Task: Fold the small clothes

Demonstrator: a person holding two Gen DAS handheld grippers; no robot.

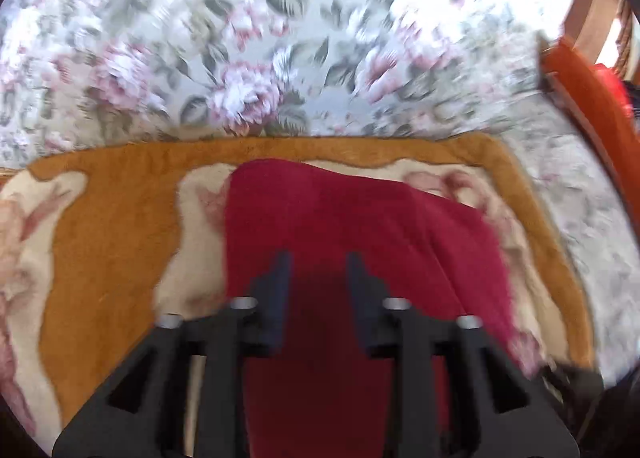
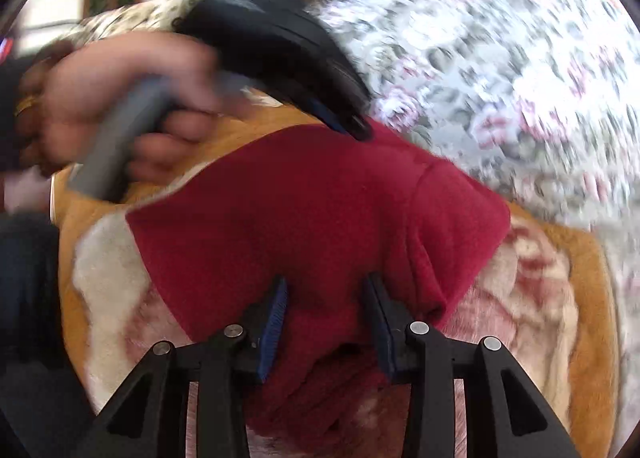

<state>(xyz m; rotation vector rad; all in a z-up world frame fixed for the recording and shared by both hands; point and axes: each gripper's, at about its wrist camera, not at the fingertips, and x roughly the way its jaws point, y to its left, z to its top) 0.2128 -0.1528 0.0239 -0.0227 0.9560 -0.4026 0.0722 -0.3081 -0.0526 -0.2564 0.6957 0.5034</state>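
Note:
A dark red garment (image 1: 352, 226) lies on an orange and cream blanket (image 1: 112, 218). In the left wrist view my left gripper (image 1: 318, 262) is over the garment with red cloth filling the gap between its parted fingers. In the right wrist view my right gripper (image 2: 326, 286) stands over the garment's (image 2: 304, 202) near edge, and bunched red cloth sits between its parted blue-padded fingers. The left gripper (image 2: 356, 130) also shows there, held by a hand, its tip at the garment's far edge. Both views are motion-blurred.
A floral grey and pink bedcover (image 1: 280, 50) lies beyond the blanket (image 2: 576, 338). An orange-red wooden frame (image 1: 592, 98) stands at the right edge of the left wrist view. The person's hand (image 2: 120, 106) and a grey handle are at the left.

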